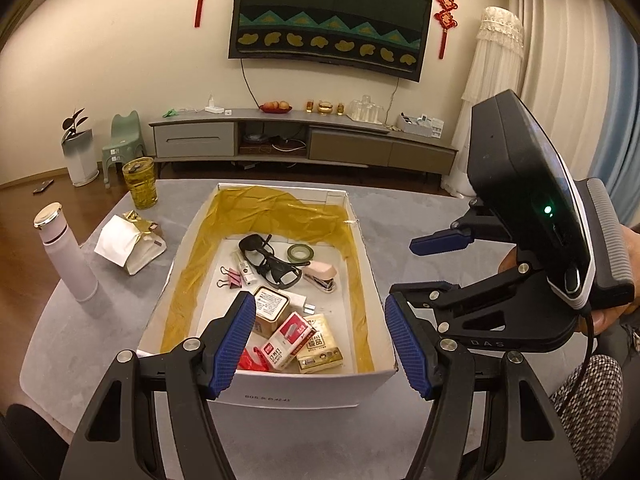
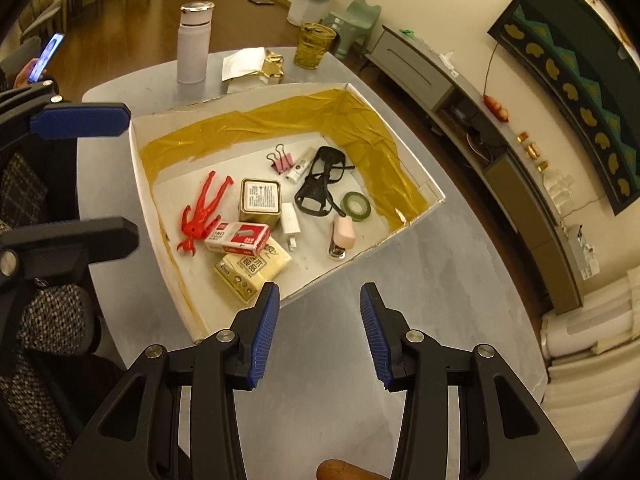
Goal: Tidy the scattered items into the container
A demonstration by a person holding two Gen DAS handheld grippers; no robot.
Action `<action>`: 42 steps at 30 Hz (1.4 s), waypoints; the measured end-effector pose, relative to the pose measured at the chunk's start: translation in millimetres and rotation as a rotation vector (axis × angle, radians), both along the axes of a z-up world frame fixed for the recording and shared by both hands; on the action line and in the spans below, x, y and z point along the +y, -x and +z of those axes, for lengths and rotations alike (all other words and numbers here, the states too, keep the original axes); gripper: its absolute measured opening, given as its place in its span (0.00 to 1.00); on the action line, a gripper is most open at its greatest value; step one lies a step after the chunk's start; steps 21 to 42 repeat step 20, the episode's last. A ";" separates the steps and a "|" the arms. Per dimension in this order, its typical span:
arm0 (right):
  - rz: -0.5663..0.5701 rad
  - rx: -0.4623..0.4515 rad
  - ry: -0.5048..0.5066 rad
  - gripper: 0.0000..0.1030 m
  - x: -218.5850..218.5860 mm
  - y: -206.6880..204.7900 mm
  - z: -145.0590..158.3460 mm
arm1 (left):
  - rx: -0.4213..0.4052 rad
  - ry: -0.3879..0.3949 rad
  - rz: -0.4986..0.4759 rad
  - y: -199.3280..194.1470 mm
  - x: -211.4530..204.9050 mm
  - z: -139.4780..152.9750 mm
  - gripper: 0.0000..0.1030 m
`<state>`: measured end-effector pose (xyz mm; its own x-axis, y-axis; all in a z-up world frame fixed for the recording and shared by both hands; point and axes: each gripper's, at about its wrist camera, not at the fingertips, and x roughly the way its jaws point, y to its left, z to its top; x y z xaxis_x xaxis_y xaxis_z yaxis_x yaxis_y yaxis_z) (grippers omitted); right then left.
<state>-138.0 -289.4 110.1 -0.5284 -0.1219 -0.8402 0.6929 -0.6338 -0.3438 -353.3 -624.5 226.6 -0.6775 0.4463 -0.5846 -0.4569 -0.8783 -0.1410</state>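
Observation:
A white cardboard box lined with gold foil stands on the grey table. Inside lie black glasses, a green tape roll, a pink stapler, pink binder clips, a square tin, a red-and-white staple box, a yellow packet and a red plastic figure. My left gripper hovers open over the box's near wall. My right gripper is open above bare table beside the box. Both are empty.
Left of the box stand a pink bottle, a yellow-green glass and a torn white-and-gold wrapper. A person's patterned sleeve is at the right. A hand holds a phone beyond the table.

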 end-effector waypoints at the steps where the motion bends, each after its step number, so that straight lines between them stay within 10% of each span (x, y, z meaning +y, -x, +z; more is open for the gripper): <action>1: -0.001 0.001 -0.004 0.44 -1.2 -0.9 -0.1 | 0.002 -0.005 0.004 -0.7 -3.2 1.0 0.66; 42: 0.020 -0.005 0.017 0.44 -23.7 -8.0 0.5 | 0.017 -0.026 0.008 -7.4 -15.0 6.7 0.66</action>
